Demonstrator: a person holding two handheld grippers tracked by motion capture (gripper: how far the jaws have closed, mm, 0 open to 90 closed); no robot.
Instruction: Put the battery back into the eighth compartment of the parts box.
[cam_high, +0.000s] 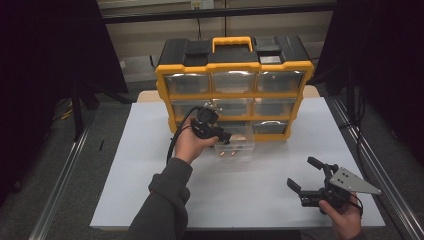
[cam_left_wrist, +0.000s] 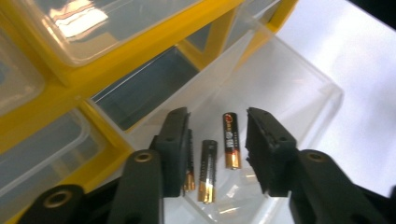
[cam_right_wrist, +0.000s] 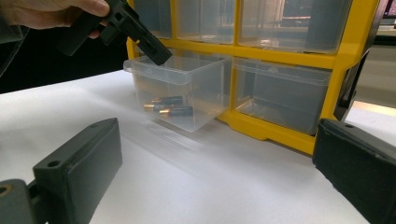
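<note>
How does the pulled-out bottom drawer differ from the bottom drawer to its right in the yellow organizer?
The pulled-out drawer juts out of the organizer over the white table; the right bottom drawer sits pushed in.
The pulled-out drawer holds batteries; the right drawer looks empty.
The left gripper hangs open over the pulled-out drawer; nothing is at the right drawer.
Both are clear plastic and look alike in shape.

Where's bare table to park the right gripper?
The white sheet lies bare left of the left forearm, and between the pulled-out drawer and the right gripper. It is crowded at the drawer, where the left gripper hovers over the batteries.
</note>
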